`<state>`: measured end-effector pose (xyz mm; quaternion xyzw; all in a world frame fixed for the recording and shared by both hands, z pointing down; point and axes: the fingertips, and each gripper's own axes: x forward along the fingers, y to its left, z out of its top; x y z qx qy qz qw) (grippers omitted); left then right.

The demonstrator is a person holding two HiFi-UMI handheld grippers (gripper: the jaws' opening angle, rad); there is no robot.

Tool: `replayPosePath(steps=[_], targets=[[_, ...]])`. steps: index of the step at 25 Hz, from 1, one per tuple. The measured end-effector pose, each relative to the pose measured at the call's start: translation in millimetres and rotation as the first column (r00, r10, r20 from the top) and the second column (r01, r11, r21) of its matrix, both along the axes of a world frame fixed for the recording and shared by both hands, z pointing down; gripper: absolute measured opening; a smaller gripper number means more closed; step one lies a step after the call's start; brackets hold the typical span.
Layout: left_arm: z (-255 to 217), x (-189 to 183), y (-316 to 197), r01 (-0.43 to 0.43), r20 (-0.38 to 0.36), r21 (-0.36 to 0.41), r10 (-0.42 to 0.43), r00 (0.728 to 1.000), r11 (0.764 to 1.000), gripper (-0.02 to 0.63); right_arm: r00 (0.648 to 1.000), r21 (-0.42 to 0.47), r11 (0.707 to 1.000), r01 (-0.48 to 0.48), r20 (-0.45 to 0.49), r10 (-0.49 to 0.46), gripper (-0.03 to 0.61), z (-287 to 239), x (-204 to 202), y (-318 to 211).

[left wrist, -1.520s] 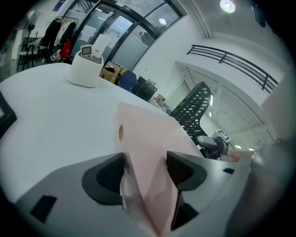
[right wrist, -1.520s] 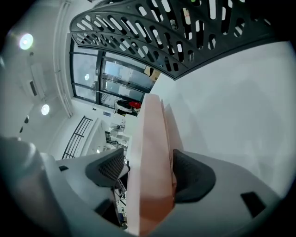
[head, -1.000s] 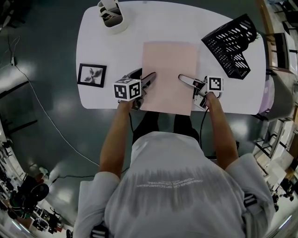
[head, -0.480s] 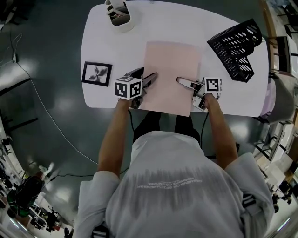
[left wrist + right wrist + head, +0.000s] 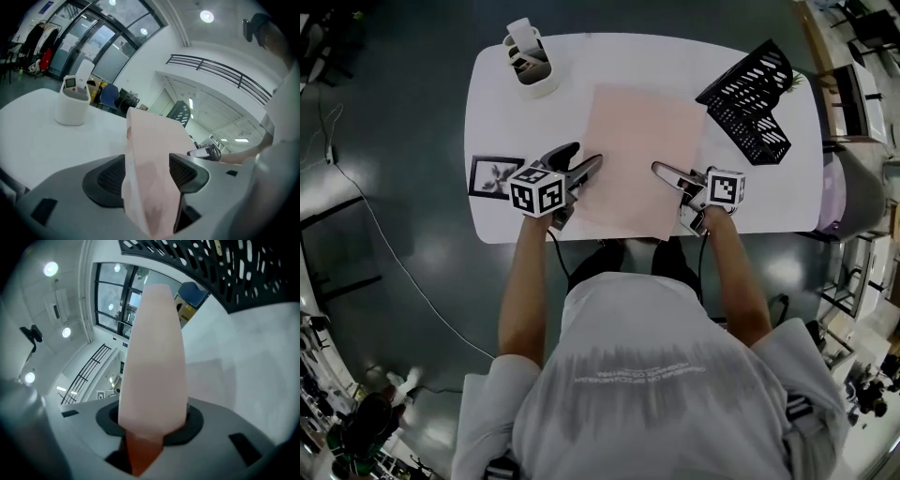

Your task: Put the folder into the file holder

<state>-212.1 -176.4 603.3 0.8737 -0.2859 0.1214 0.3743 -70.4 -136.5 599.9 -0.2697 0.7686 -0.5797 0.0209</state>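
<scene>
A pale pink folder [image 5: 642,155] lies on the white table [image 5: 769,197] in the head view. My left gripper [image 5: 579,161] stands at its near left edge, jaws wide open, with the folder's edge [image 5: 150,150] between the pads. At the near right edge, my right gripper [image 5: 670,187] is closing its jaws. The folder [image 5: 154,357] fills the gap between them, and I cannot see the pads pressing it. The black mesh file holder [image 5: 748,98] stands tilted at the far right of the table, and it also shows at the top of the right gripper view [image 5: 225,268].
A white desk cup [image 5: 530,61] with small items stands at the far left corner, and the left gripper view shows this cup [image 5: 72,101] too. A black framed picture [image 5: 495,176] lies by the table's left edge. Dark floor surrounds the table.
The right gripper's jaws have narrowed round the folder's near right edge. The left gripper has drifted slightly left. The head view has shifted, so the whole table sits differently in frame.
</scene>
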Motion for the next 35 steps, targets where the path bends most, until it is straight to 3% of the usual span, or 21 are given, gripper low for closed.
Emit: replayPosePath(steps=[5,13,17,24,35], targets=[[-48,-5,-27,0.029,-0.058,0.116,-0.022,0.998,0.993,0.295,0.995,0.164,0.985,-0.044,-0.086,0.059,0.172,-36,26,-7],[-101,2,-46,0.047,0.042,0.28,-0.061,0.997,0.959,0.068,0.975,0.381,0.914,-0.141,-0.105,0.194,0.169,-109,74,-1],[-128,24,-43,-0.003,0.074,0.367,-0.025,0.997,0.93,0.026,0.955,0.47,0.864,-0.181,-0.126,0.268,0.169,-141,100,6],[-175,63,-32,-0.091,0.104,0.488,0.046,0.993,0.868,0.015,0.918,0.599,0.774,-0.207,-0.155,0.366,0.169,-192,138,32],[-218,125,-26,-0.154,0.038,0.525,0.158,0.987,0.837,0.017,0.81,0.726,0.615,-0.309,-0.139,0.57,0.17,-263,221,74]])
